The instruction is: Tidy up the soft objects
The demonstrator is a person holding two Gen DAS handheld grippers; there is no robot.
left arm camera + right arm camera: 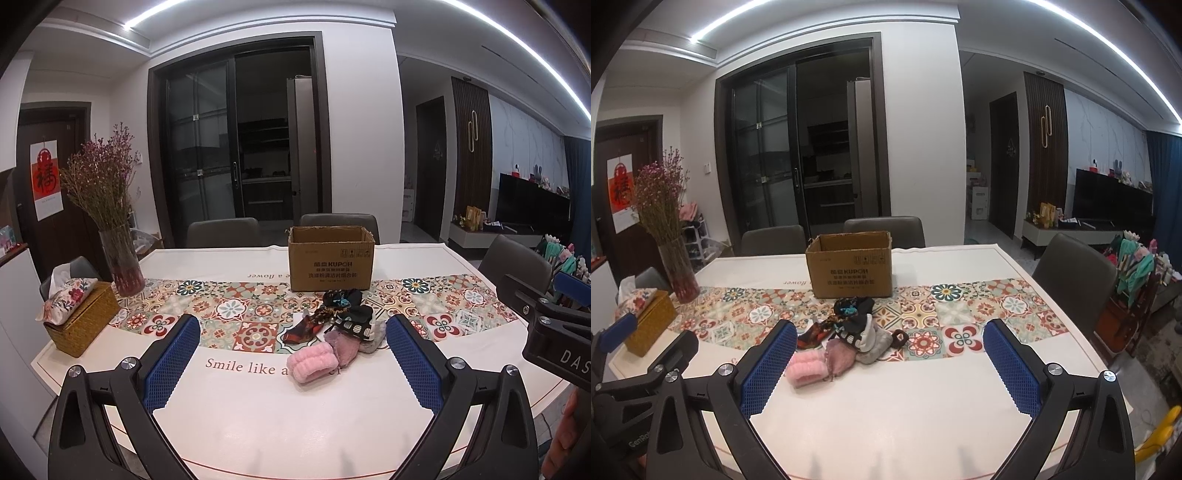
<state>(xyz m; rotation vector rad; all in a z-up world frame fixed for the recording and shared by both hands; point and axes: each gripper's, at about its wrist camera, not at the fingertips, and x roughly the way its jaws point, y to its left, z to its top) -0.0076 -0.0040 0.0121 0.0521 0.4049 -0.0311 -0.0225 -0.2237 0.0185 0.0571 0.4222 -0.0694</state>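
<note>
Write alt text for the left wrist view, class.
The open left gripper hovers over a table, framing a pile of soft items led by a pink fluffy one. Behind stands an open cardboard box.

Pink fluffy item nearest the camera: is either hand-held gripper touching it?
Apart. In the left wrist view the pink fluffy item lies on the tablecloth between the open fingers, bare cloth on both sides; the right wrist view shows a gap too.

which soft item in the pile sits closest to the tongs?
The fluffy pink piece, at the pile's near edge on the white cloth. The mauve, grey and dark patterned ones all lie behind it, toward the cardboard box.
</note>
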